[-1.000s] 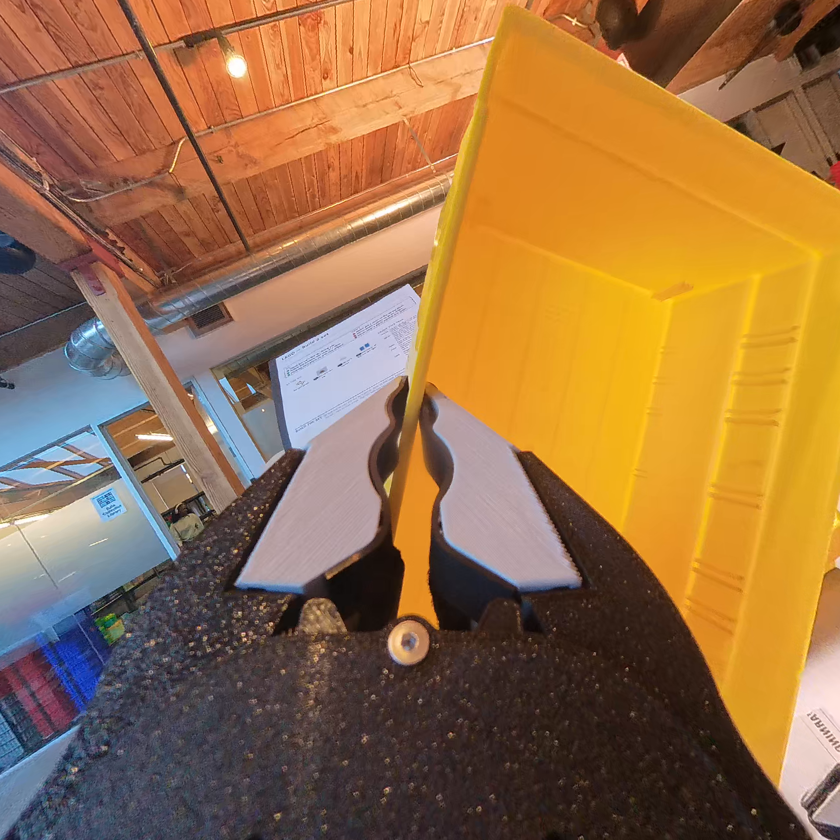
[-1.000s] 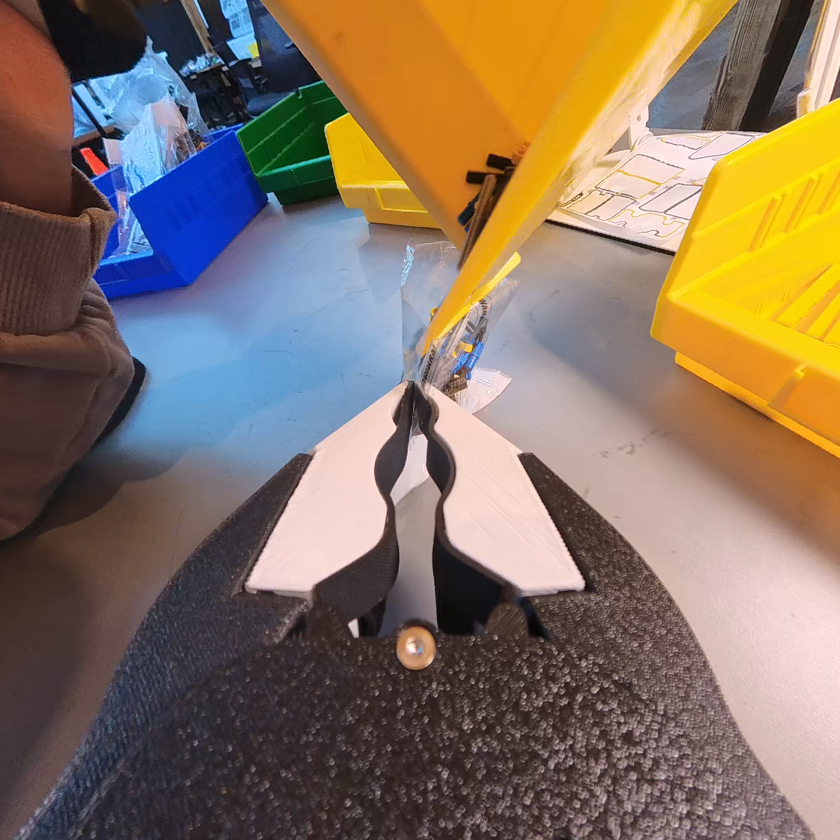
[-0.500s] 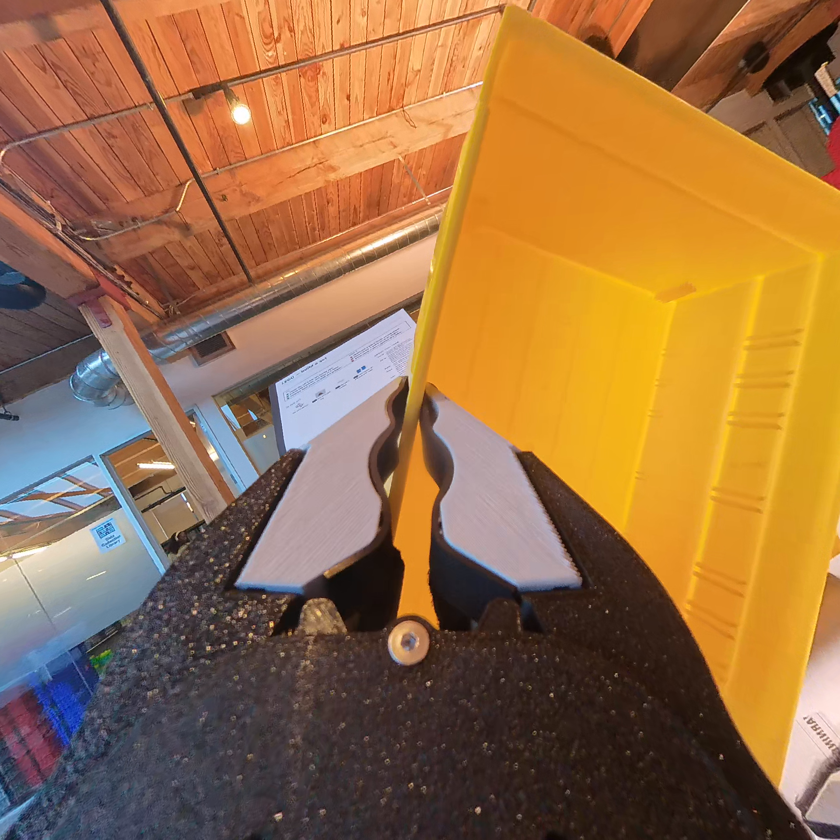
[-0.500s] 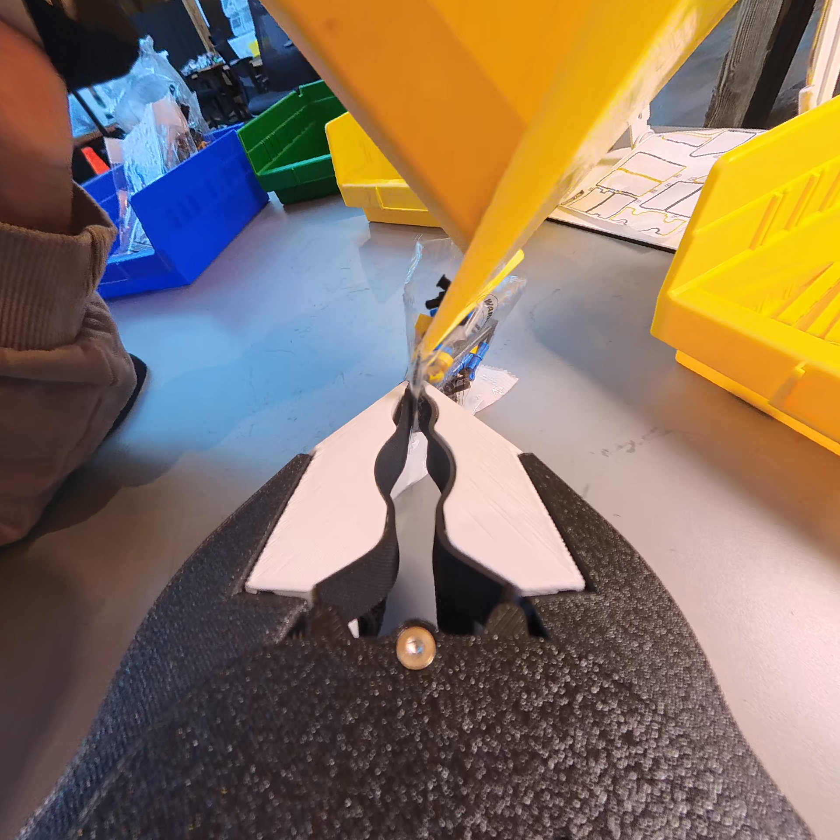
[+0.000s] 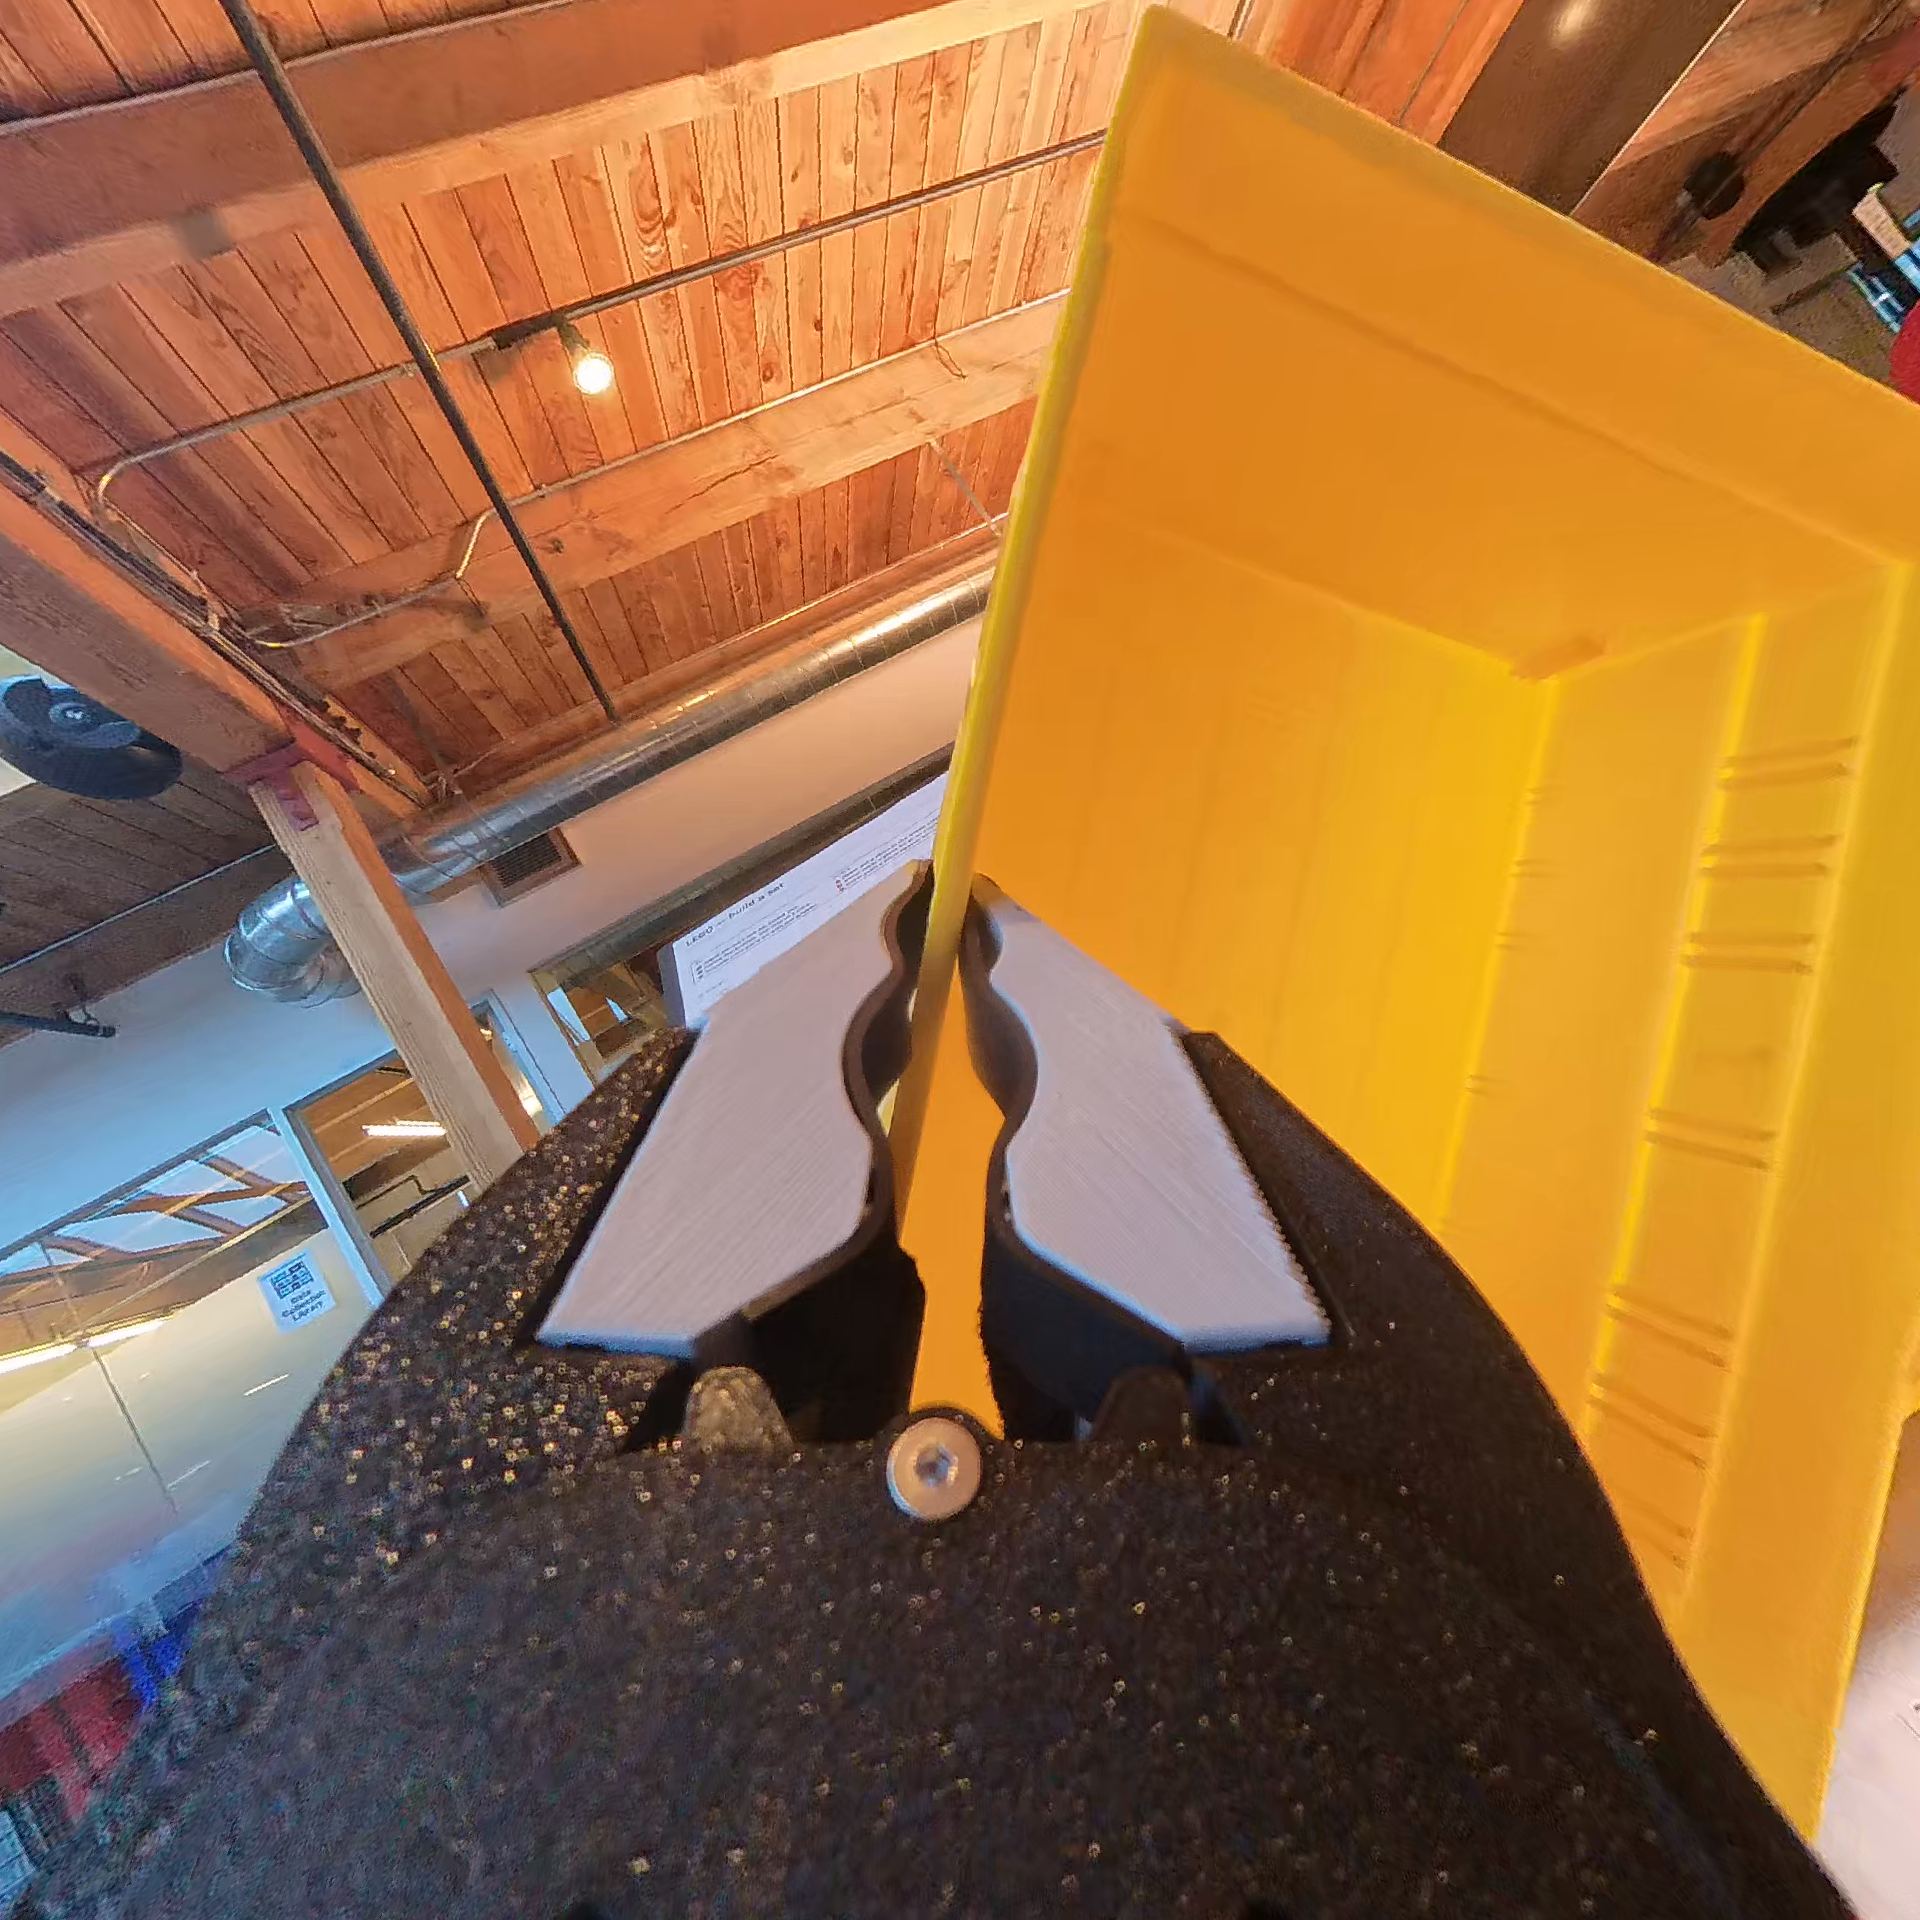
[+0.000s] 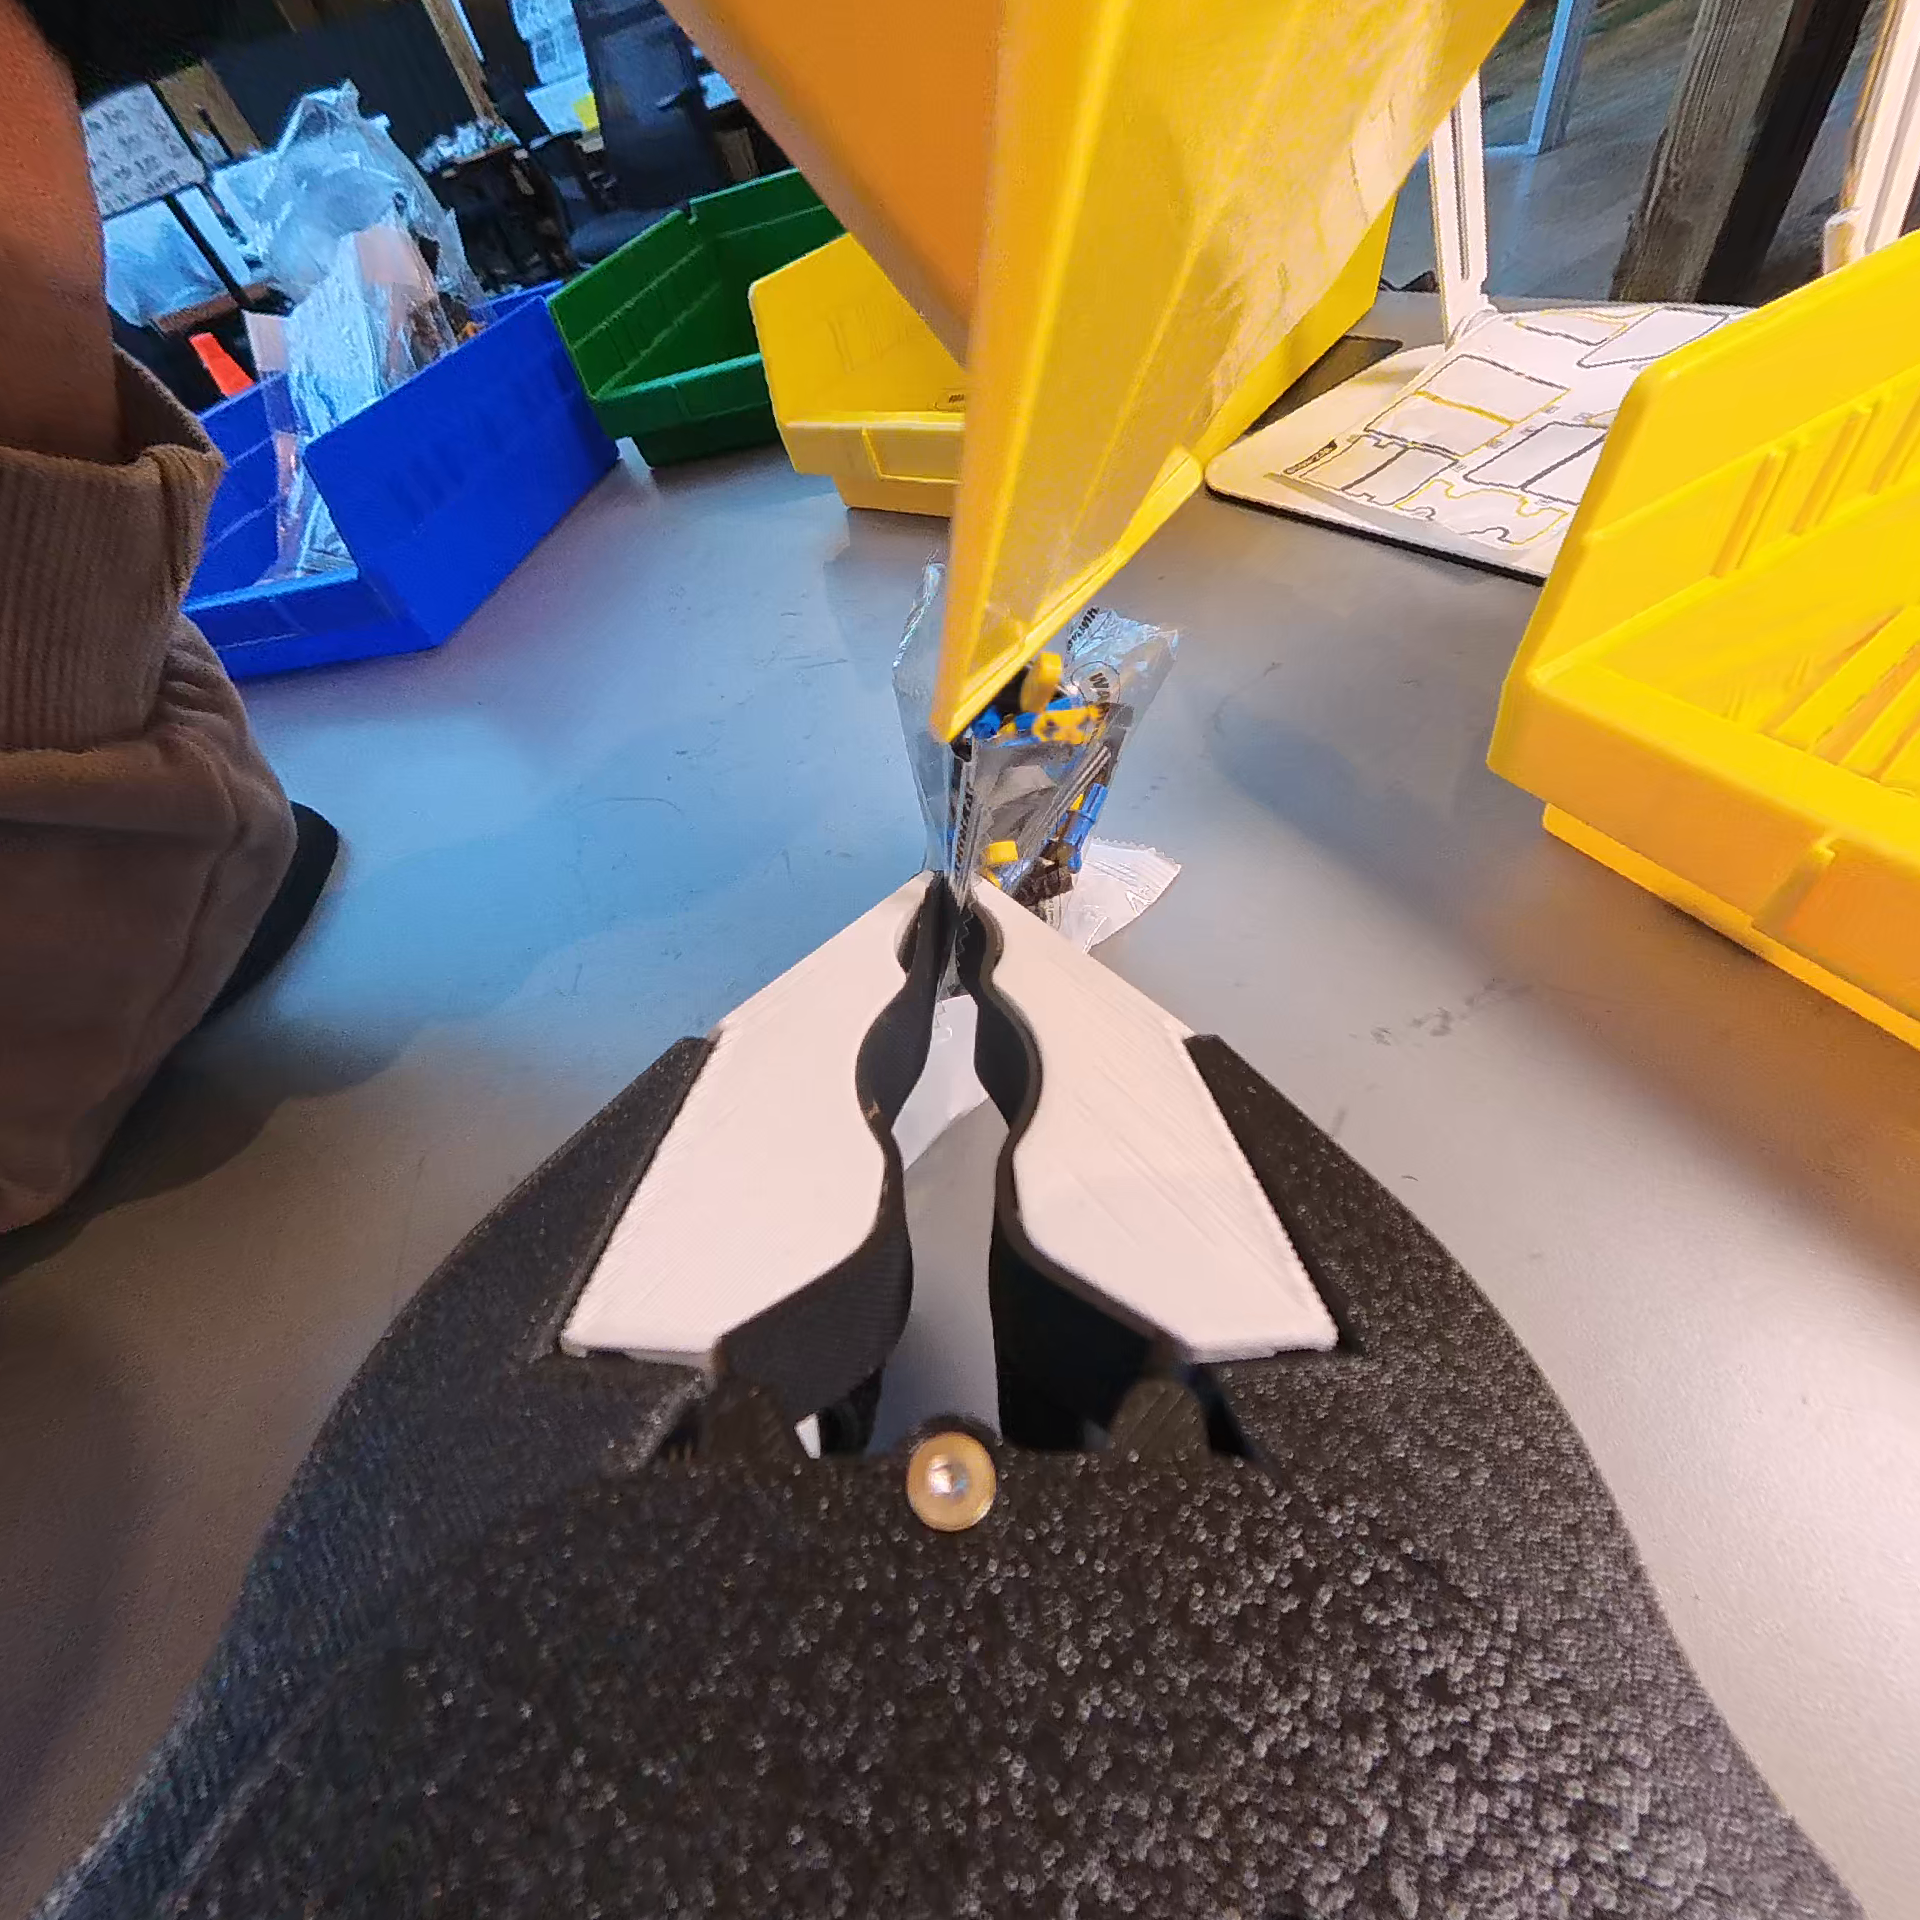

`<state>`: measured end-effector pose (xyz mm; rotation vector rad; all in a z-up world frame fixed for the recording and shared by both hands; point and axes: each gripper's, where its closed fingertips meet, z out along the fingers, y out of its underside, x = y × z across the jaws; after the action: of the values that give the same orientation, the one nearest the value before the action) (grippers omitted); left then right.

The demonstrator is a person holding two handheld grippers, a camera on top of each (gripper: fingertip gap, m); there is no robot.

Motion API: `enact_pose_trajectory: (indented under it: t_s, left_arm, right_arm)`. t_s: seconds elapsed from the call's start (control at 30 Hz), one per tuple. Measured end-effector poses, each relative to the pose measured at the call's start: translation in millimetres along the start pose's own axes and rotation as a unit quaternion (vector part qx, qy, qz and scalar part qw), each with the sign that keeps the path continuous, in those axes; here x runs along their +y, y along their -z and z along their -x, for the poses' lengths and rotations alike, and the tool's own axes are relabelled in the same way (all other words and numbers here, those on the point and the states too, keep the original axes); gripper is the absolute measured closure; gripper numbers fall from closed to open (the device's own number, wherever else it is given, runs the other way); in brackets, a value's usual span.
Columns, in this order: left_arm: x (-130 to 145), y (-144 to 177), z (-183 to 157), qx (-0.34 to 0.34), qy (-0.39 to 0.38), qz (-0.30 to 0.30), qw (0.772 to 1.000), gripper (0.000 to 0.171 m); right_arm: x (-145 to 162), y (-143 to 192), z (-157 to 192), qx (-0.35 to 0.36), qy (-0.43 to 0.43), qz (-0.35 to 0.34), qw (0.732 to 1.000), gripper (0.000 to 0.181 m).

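Left gripper: my left gripper point(image 5: 943, 896) is clamped on the side wall of the raised yellow bin point(image 5: 1434, 831), its jaws nearly together with only that thin wall between them.
Raised yellow bin: I see it tipped up, its open inside facing the left wrist camera, the wooden ceiling point(image 5: 540, 312) behind it; in the right wrist view its lowest corner point(image 6: 1091, 395) points down at the mouth of the bag.
Right gripper: my right gripper point(image 6: 951, 894) has its jaws pinched together at the tips on the edge of a clear plastic bag point(image 6: 1023, 748).
Clear plastic bag: it stands up from the fingertips just above the grey table point(image 6: 644, 727), with small blue, yellow and dark pieces inside it; the bin's corner touches or sits just inside its top, I cannot tell which.
Right side: a second yellow bin point(image 6: 1714, 665) rests on the table, well apart from the bag.
Left side: a brown sleeve point(image 6: 94, 790) lies at the table edge.
Farther back: a blue bin point(image 6: 436, 488), a green bin point(image 6: 675, 332) and another yellow bin point(image 6: 852, 405) stand in a row, beside a printed sheet point(image 6: 1455, 436).
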<state>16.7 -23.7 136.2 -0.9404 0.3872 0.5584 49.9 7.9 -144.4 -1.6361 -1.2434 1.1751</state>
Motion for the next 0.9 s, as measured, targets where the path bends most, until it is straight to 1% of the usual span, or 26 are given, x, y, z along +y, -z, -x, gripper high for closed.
enact_pose_trajectory:
  t_s: [0.13,0.27,0.37,0.43,0.47,0.5,0.57,0.63,0.7,0.77,0.83,0.9]
  left_arm:
    - [2,-3,10,-0.006,-0.002,0.006,1.0,0.169]
    - [10,-12,41,-0.026,0.03,0.035,0.999,0.169]
    - [31,-19,83,-0.037,0.081,0.099,0.991,0.17]
    - [50,-18,115,-0.036,0.127,0.152,0.979,0.17]
    - [64,-13,130,-0.035,0.143,0.19,0.971,0.17]
    - [80,-5,144,-0.028,0.156,0.233,0.959,0.17]
    - [116,20,163,-0.004,0.193,0.314,0.93,0.17]
    - [158,54,169,0.022,0.232,0.397,0.888,0.17]
    - [193,89,161,0.049,0.275,0.458,0.844,0.169]
    - [217,124,148,0.078,0.314,0.505,0.8,0.168]
    - [233,154,131,0.105,0.34,0.539,0.763,0.167]
    - [244,176,113,0.126,0.37,0.563,0.728,0.168]
  right_arm:
    - [0,0,0,0.0,0.001,0.0,1.0,0.181]
    - [0,0,0,-0.003,-0.003,0.0,1.0,0.181]
    - [1,1,1,-0.006,0.003,0.002,1.0,0.181]
    - [2,2,3,-0.012,0.01,0.008,1.0,0.181]
    - [2,2,4,-0.015,0.017,0.013,1.0,0.181]
    - [3,3,5,-0.018,0.027,0.018,0.999,0.181]
    - [5,7,9,-0.032,0.046,0.033,0.998,0.181]
    - [7,11,13,-0.049,0.065,0.048,0.996,0.181]
    - [10,14,16,-0.068,0.084,0.063,0.992,0.181]
    - [12,17,17,-0.078,0.09,0.072,0.99,0.181]
    - [13,22,17,-0.086,0.09,0.079,0.989,0.181]
    - [15,28,16,-0.091,0.093,0.087,0.988,0.181]
